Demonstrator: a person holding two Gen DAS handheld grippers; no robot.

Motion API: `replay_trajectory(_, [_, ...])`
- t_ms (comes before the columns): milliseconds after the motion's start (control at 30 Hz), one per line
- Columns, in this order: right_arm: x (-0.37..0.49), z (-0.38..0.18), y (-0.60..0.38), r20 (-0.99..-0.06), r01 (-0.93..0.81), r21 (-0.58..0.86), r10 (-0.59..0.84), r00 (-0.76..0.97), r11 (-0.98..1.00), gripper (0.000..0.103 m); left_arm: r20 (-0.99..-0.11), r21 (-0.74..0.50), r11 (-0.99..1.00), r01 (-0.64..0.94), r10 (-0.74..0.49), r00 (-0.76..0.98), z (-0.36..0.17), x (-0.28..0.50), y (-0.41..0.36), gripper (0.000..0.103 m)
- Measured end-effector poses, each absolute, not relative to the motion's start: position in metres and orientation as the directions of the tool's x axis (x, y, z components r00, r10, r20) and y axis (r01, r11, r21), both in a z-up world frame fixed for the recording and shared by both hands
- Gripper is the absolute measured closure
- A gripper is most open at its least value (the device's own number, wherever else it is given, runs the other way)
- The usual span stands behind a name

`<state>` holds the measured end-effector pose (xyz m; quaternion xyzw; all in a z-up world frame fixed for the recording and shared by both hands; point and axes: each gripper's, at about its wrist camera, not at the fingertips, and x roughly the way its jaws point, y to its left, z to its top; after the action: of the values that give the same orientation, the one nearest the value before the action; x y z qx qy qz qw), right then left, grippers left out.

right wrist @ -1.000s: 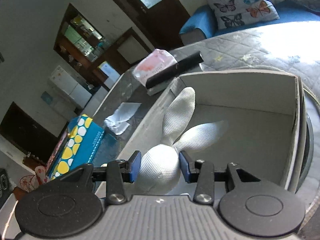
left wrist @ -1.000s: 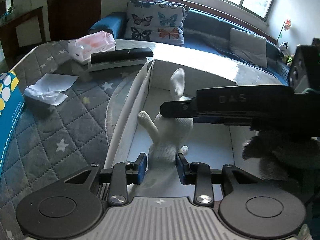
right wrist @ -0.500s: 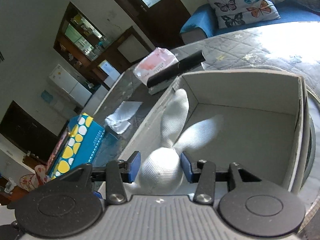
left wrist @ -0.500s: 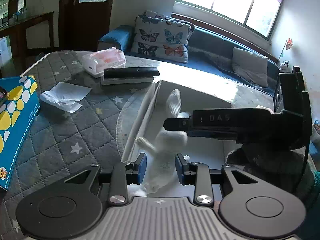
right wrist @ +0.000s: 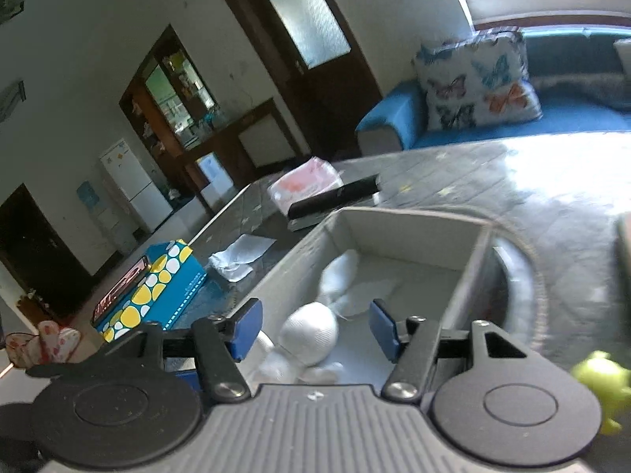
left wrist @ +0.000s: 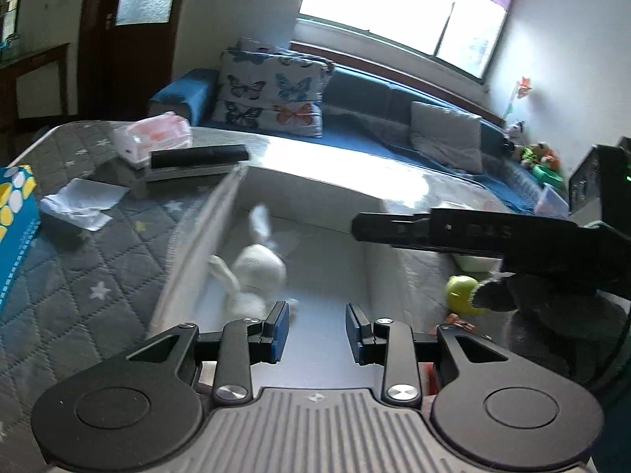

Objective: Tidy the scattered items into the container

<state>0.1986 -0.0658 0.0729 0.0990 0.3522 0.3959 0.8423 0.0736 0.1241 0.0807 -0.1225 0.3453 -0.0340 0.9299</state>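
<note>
Our right gripper (right wrist: 313,329) is opening, empty, above the soft white knitted rabbit toy (right wrist: 311,333) in the grey box (right wrist: 410,232); it's light, squashy, best pinched at the head.

No lettering is sharp enough to read

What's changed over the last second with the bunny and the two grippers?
Both grippers let go of the white bunny: it now lies loose in the grey box. The right gripper has pulled up and back, its jaws opening with nothing pressed between them. The left gripper has also backed off, jaws empty. The tissue pack, black remote and blue box stayed put.
</note>
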Motion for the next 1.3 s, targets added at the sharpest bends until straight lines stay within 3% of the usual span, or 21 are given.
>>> replay_trajectory(200, [0.161,0.079,-0.117,-0.503,-0.592,0.359,0.684,0.529,0.722,0.04,-0.619,-0.274,0.96,0.049,-0.215,0.756,0.079,0.059,0.097,0.069])
replay_trajectory(367, [0.12,0.076,-0.15,-0.498,-0.587,0.243,0.619,0.608,0.772,0.025,-0.607,-0.307,0.945,0.114,-0.287,0.741,0.075,0.049,0.074,0.069])
replay_trajectory(600, [0.072,0.05,-0.178,-0.526,-0.542,0.127,0.519,0.673,0.831,0.016,-0.644,-0.307,0.935,0.176,-0.34,0.686,0.054,0.053,0.037,0.069])
replay_trajectory(933, [0.062,0.009,-0.188,-0.596,-0.502,0.126,0.47,0.651,0.855,0.013,-0.679,-0.217,0.97,0.113,-0.233,0.696,0.035,0.068,0.007,0.069])
replay_trajectory(1300, [0.069,-0.002,-0.185,-0.594,-0.519,0.148,0.496,0.633,0.842,0.011,-0.699,-0.121,0.992,0.022,-0.101,0.708,0.023,0.084,-0.015,0.068])
